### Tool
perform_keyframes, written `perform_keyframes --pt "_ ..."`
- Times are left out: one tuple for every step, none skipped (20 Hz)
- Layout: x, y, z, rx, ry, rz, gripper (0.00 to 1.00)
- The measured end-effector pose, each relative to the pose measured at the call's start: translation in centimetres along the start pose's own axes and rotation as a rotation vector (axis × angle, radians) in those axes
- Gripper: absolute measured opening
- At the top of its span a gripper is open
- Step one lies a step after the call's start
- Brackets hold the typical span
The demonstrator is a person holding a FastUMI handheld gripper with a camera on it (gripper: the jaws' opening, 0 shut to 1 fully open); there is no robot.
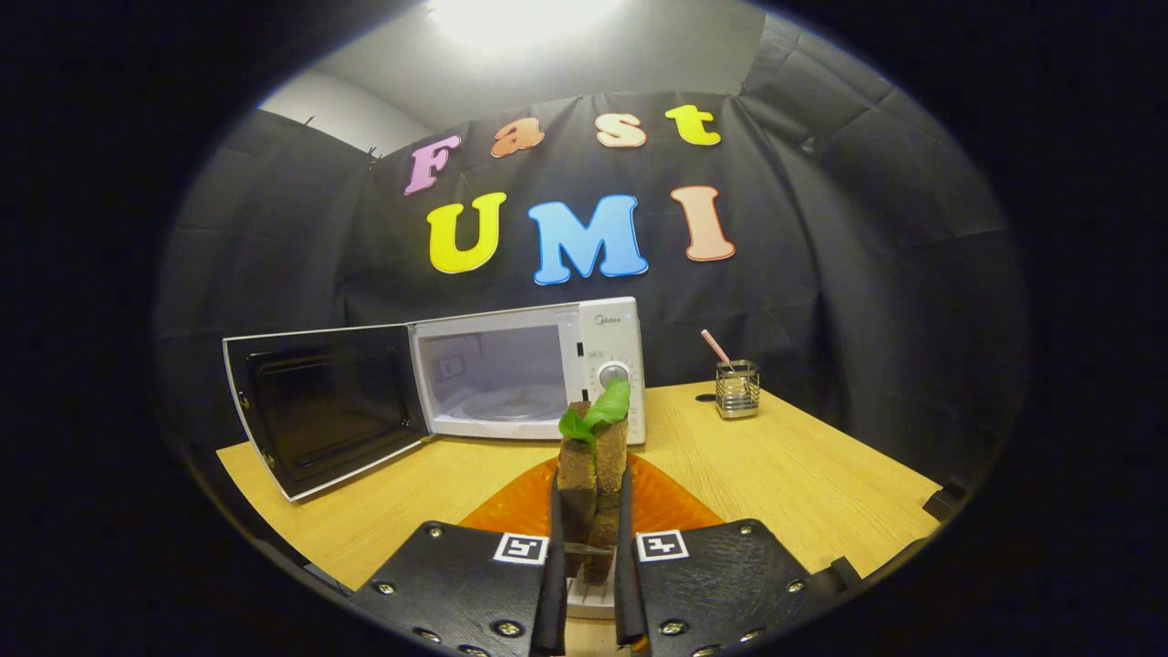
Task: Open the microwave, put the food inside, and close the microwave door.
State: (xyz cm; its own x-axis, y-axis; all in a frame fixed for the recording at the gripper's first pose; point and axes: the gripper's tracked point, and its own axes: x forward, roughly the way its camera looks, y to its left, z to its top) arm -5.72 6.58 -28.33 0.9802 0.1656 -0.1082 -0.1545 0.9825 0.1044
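Sandwich point(593, 474) clamped upright in gripper point(590, 547) jaws.

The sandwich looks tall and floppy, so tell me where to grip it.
Grip the sandwich across its two brown bread faces, low down, coming along the table from the near side. It stands on edge between the fingers, lettuce on top, as the gripper holds it.

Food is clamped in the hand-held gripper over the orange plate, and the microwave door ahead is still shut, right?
Not quite. The microwave door is swung wide open, as the gripper view shows. The rest holds: the hand-held gripper is shut on the food, a brown sandwich with a green leaf, over the orange plate.
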Motion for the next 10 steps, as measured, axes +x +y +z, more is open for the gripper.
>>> perform_keyframes --pt "0.3 0.6 0.8 -0.006 -0.015 0.01 0.21" --pt "0.7 1.2 1.4 -0.011 -0.026 0.02 0.21" --pt "1.2 1.8 2.2 -0.016 -0.036 0.032 0.21" --pt "1.7 2.5 2.9 -0.008 -0.049 0.049 0.21" --pt "2.4 3.4 3.5 0.009 -0.056 0.074 0.21" --pt "3.1 4.3 3.9 0.037 -0.058 0.101 0.21" --pt "3.9 5.3 4.2 0.067 -0.053 0.131 0.21" --pt "4.7 6.0 4.5 0.104 -0.054 0.159 0.21" --pt "5.6 6.5 4.8 0.142 -0.052 0.176 0.21" --pt "6.4 7.0 4.9 0.175 -0.047 0.188 0.21"
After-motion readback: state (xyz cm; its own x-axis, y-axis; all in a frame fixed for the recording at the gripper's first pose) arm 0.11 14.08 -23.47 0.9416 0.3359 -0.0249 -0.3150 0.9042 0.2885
